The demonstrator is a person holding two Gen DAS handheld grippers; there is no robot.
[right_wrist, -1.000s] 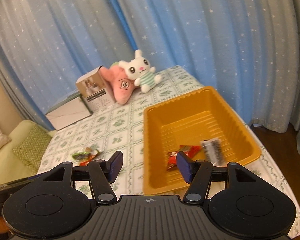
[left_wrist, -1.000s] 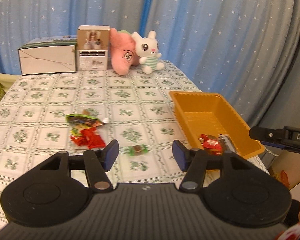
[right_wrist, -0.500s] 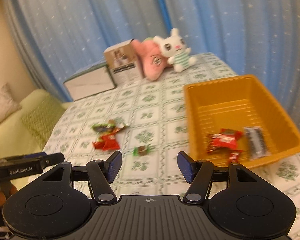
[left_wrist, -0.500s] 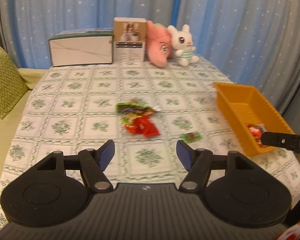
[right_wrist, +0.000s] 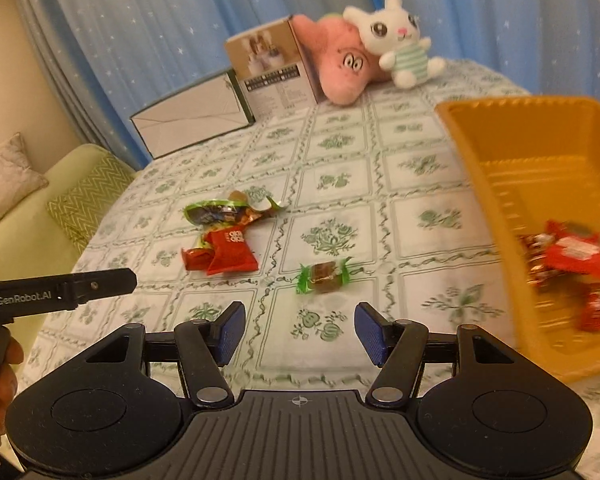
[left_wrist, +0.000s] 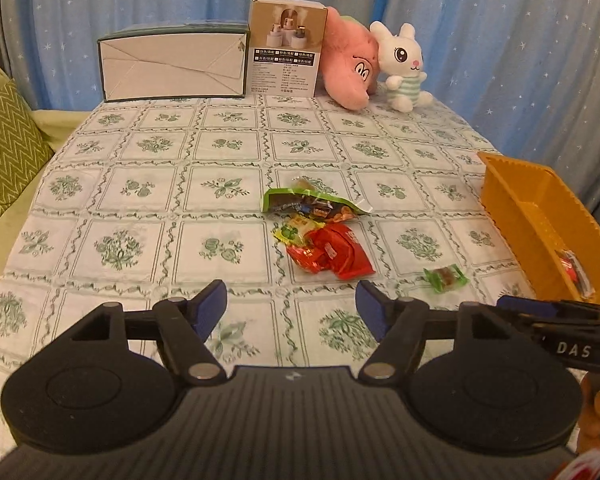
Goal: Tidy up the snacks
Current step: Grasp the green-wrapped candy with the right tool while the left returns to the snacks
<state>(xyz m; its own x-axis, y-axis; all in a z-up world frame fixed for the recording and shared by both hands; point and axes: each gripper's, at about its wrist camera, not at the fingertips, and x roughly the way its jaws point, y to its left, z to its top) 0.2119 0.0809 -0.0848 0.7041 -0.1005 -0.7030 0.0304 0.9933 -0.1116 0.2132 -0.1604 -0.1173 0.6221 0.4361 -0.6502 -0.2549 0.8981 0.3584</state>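
Note:
A pile of snacks lies mid-table: a green-edged packet (left_wrist: 310,204) (right_wrist: 228,212) and red packets (left_wrist: 334,254) (right_wrist: 226,252). A small green-wrapped candy (left_wrist: 445,278) (right_wrist: 326,276) lies apart, to their right. The orange bin (left_wrist: 540,208) (right_wrist: 540,160) at the right holds red packets (right_wrist: 568,256). My left gripper (left_wrist: 291,309) is open and empty, short of the red packets. My right gripper (right_wrist: 299,332) is open and empty, just short of the candy.
At the table's far edge stand a white box (left_wrist: 174,66), a brown carton (left_wrist: 286,48), a pink plush (left_wrist: 350,68) and a white bunny (left_wrist: 402,64). A sofa with a green cushion (left_wrist: 4,148) is at the left.
Both grippers have swung left, away from the bin and toward the loose snacks. The right gripper now faces the green candy. Both stay open.

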